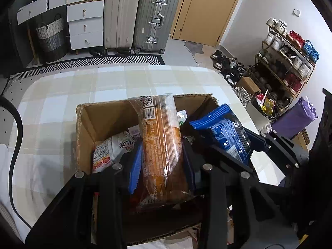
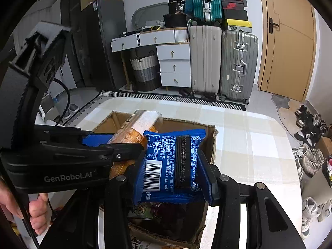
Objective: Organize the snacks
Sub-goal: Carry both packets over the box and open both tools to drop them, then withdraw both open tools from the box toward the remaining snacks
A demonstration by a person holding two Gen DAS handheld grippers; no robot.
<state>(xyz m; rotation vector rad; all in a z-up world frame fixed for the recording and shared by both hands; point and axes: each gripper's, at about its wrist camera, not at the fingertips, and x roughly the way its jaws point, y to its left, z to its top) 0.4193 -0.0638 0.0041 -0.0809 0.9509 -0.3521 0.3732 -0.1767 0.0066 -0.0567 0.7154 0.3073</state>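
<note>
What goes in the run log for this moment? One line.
left tongs: orange packet | right tongs: blue packet | both over cardboard box

The table (image 1: 62,95) wears a cloth checked in cream, beige and pale blue; the box (image 1: 99,114) is plain brown cardboard. One packet (image 1: 164,145) is orange with white print; the other packet (image 2: 172,161) is blue with white lettering.

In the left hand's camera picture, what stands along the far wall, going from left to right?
Woven basket → white drawers → beige suitcase → silver suitcase → wooden door → shoe rack.
</note>
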